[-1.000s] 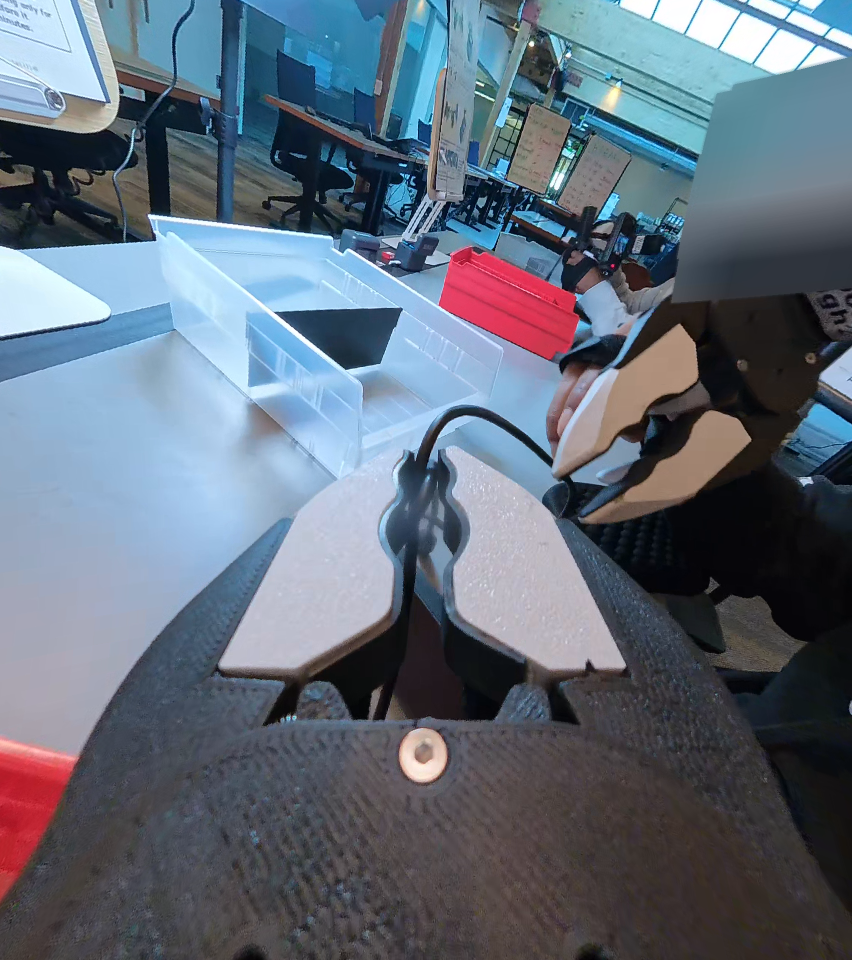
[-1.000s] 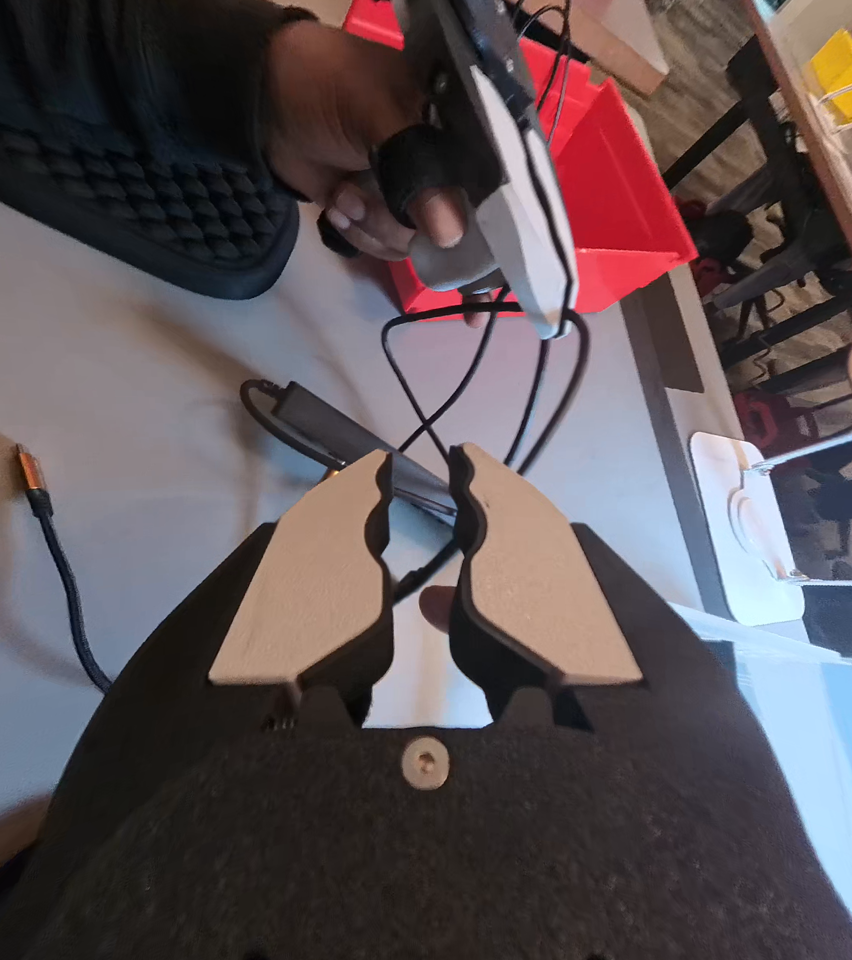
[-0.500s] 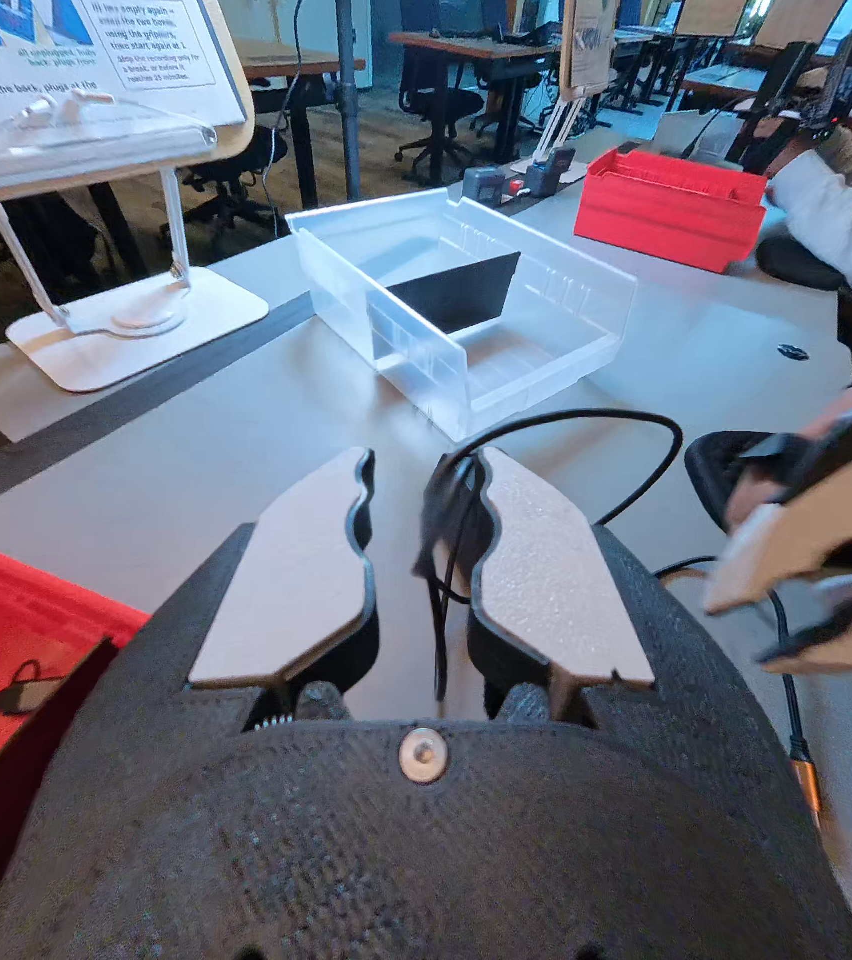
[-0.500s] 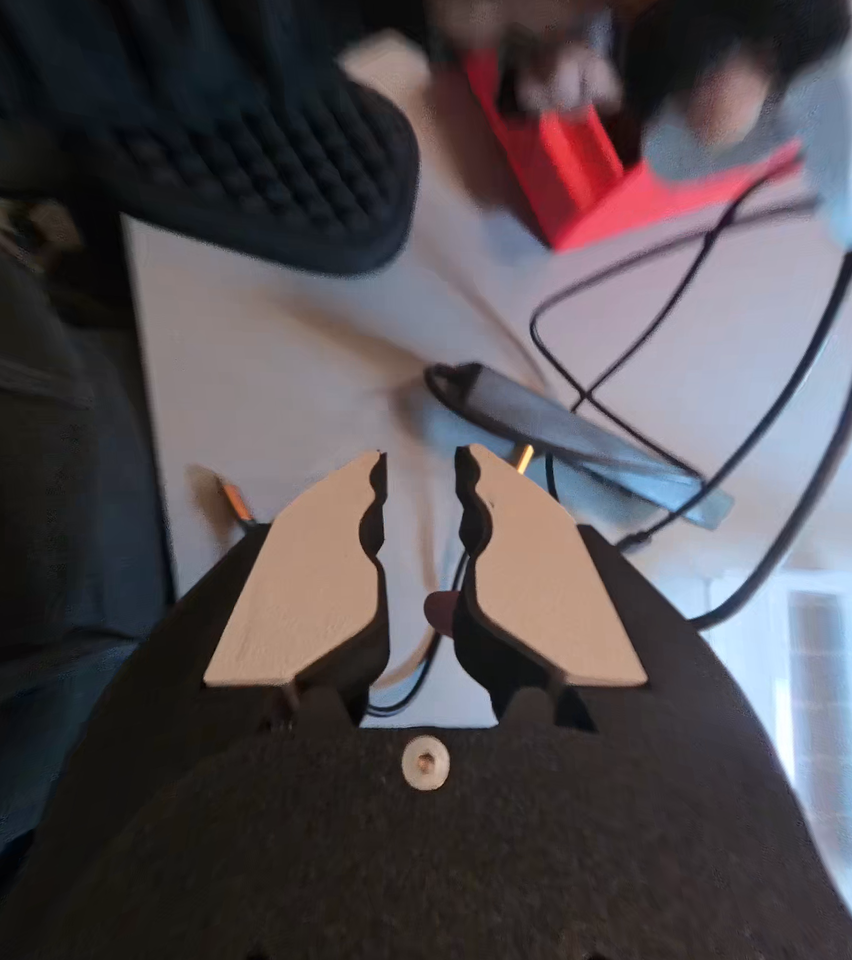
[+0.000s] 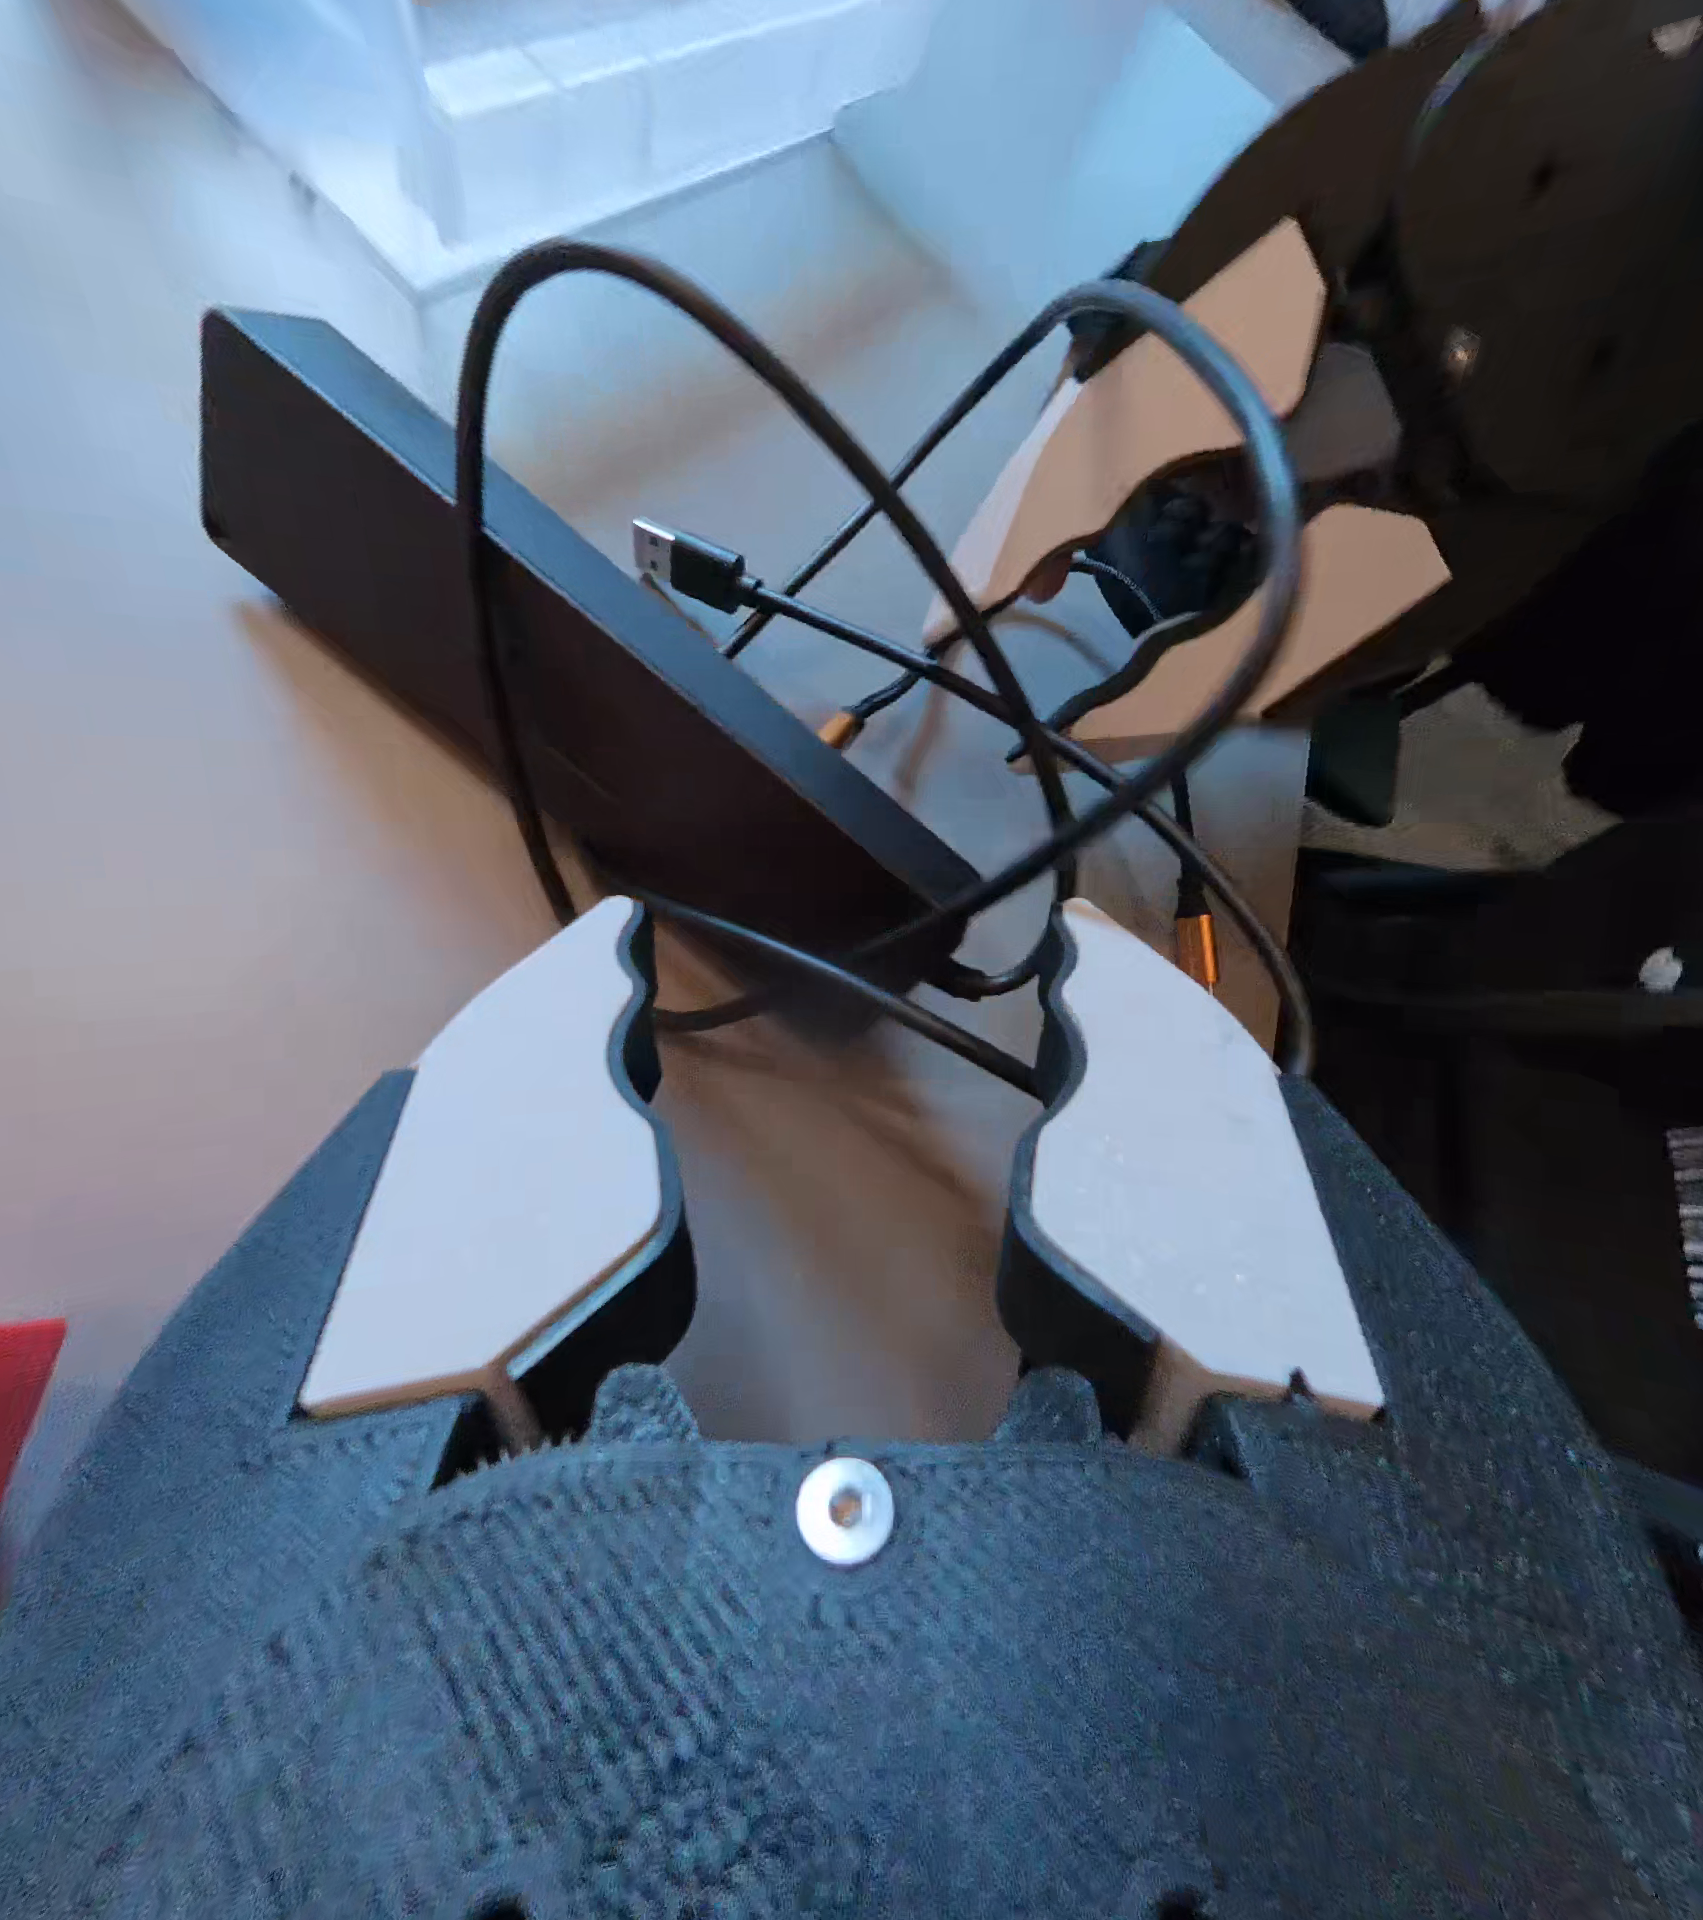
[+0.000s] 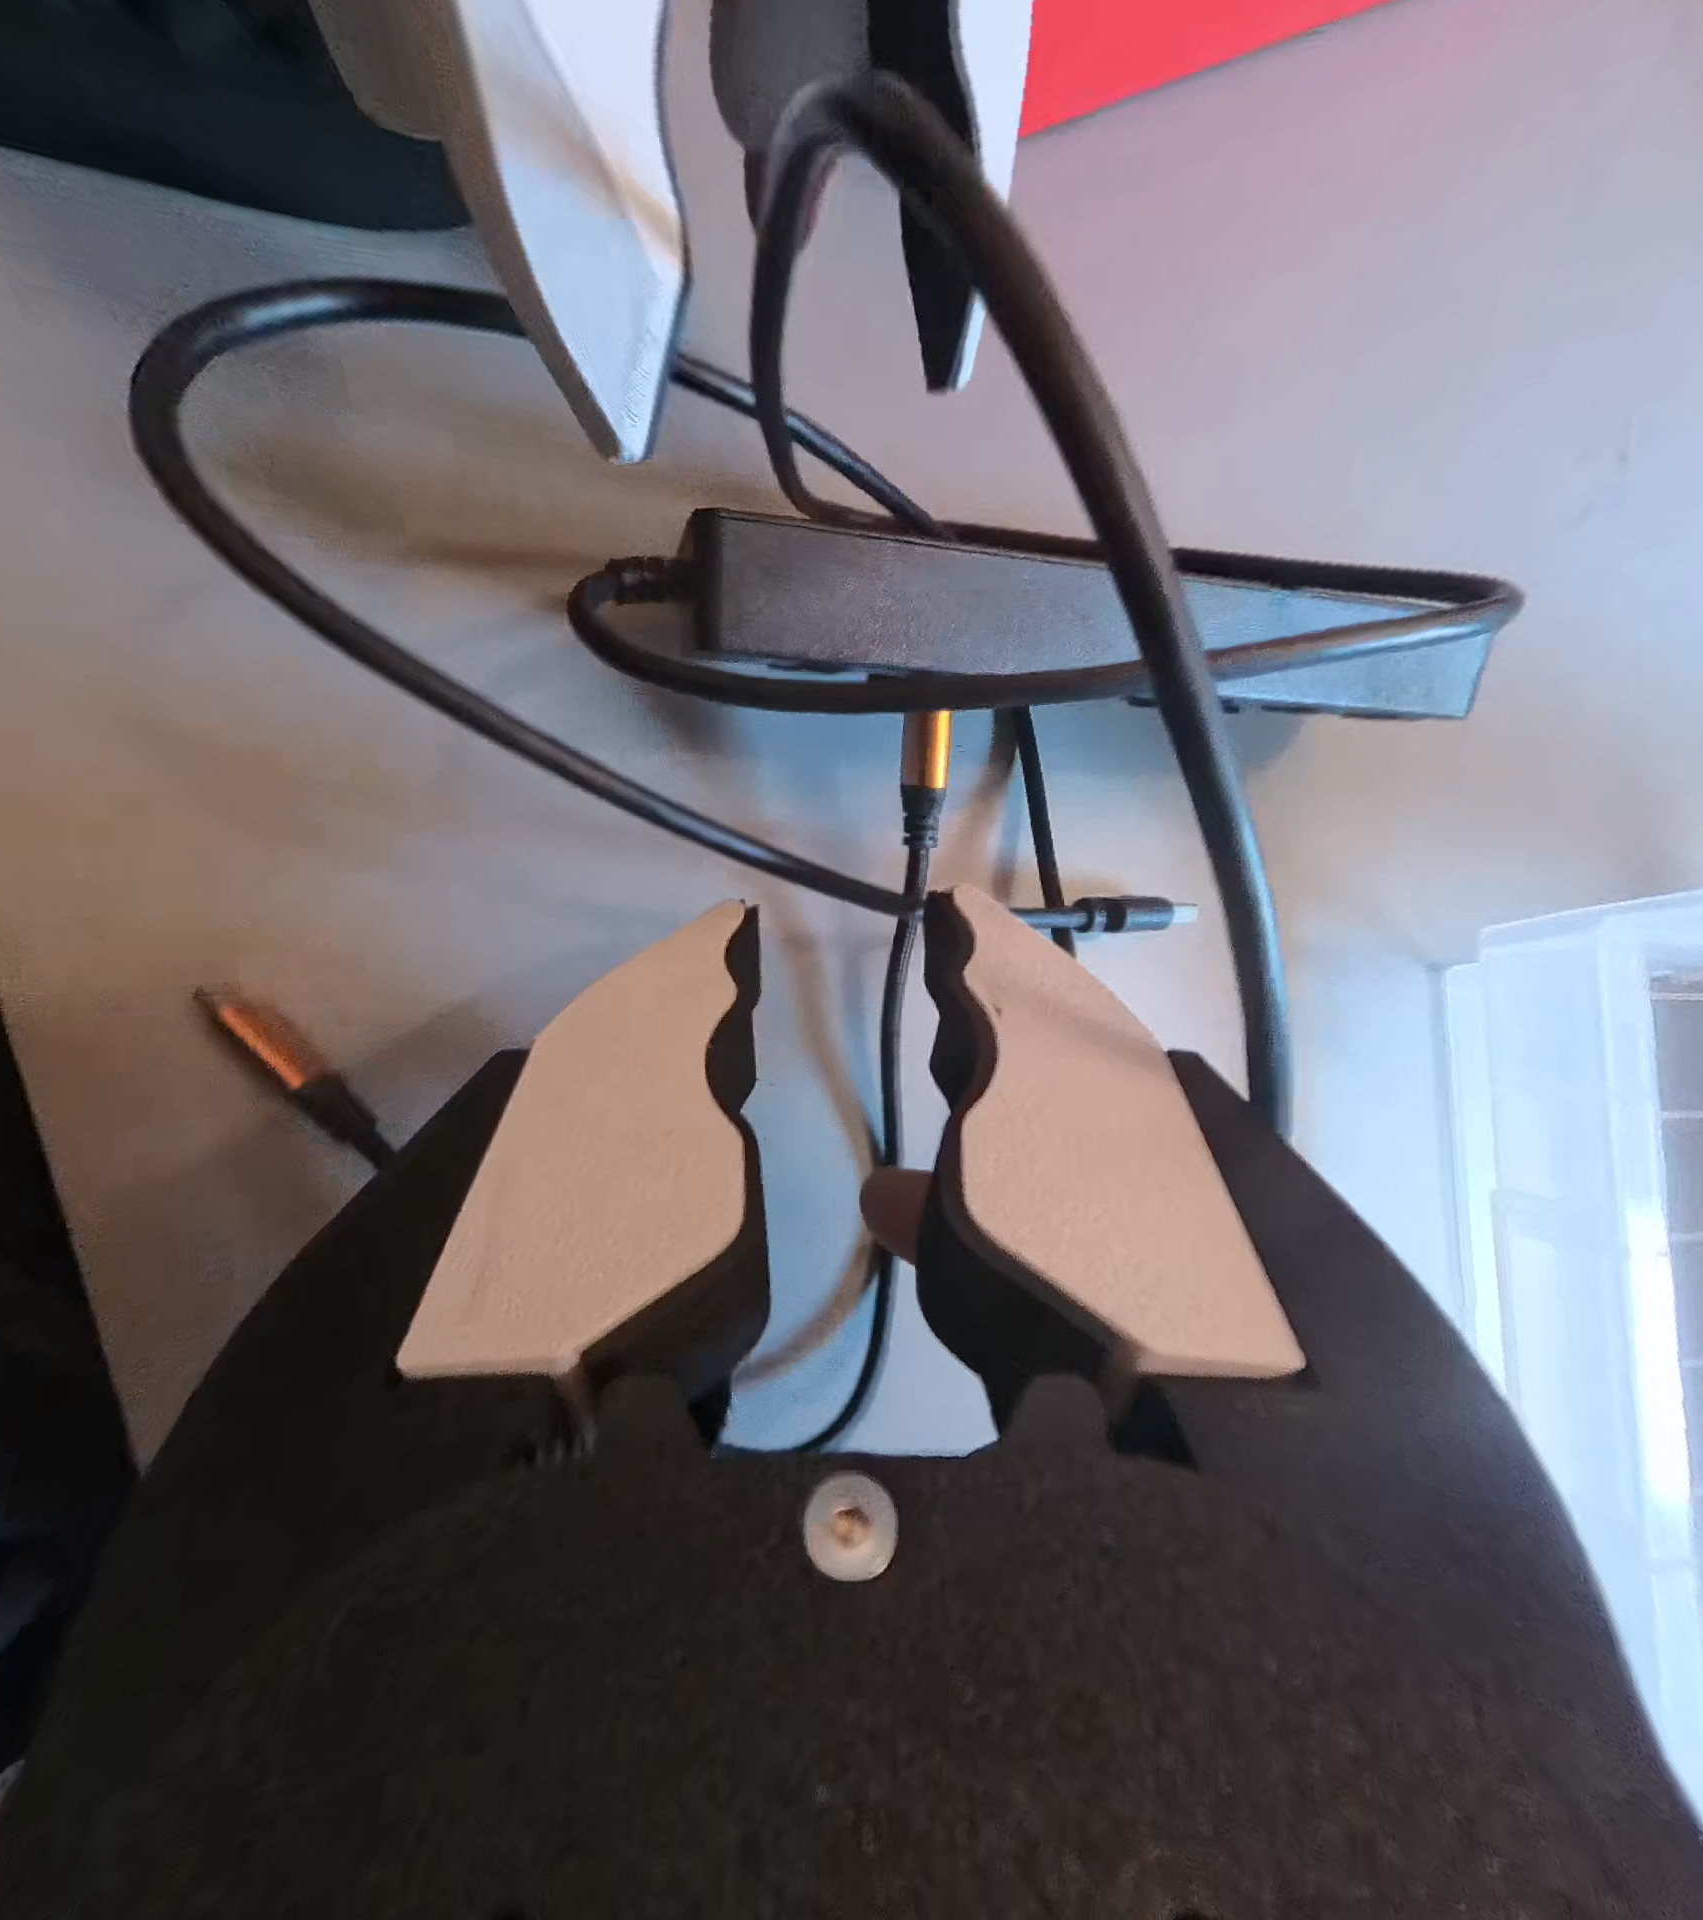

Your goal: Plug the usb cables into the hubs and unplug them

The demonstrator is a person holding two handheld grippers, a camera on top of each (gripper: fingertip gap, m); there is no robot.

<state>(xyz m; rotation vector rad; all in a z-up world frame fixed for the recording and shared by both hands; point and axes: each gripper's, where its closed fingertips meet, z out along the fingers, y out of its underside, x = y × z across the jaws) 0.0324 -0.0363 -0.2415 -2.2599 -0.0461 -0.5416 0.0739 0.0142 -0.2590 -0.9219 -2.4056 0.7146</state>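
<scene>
Your left gripper (image 5: pixel 842 940) hangs over the near end of the black hub (image 5: pixel 556 665), fingers spread wide and gripping nothing; a loop of black cable (image 5: pixel 1231 436) arches above it, though the right wrist view suggests this loop is draped on one left finger. Your right gripper (image 6: pixel 836 914) has its fingers drawn narrow but not closed, with the thin braided cable (image 6: pixel 894 1039) running loose through the gap. Its gold-collared plug (image 6: pixel 927 753) is seated in the hub's side, or appears to be, since motion blur softens the joint. A second gold plug (image 6: pixel 270 1039) and a black USB plug (image 6: pixel 1127 916) lie free on the grey table (image 6: pixel 411 831). The step in hand is judged the unplugging of the gold plug. Next, advance the right fingers onto the plug's collar, not the cord, close, and pull straight out while the left pins the hub.
</scene>
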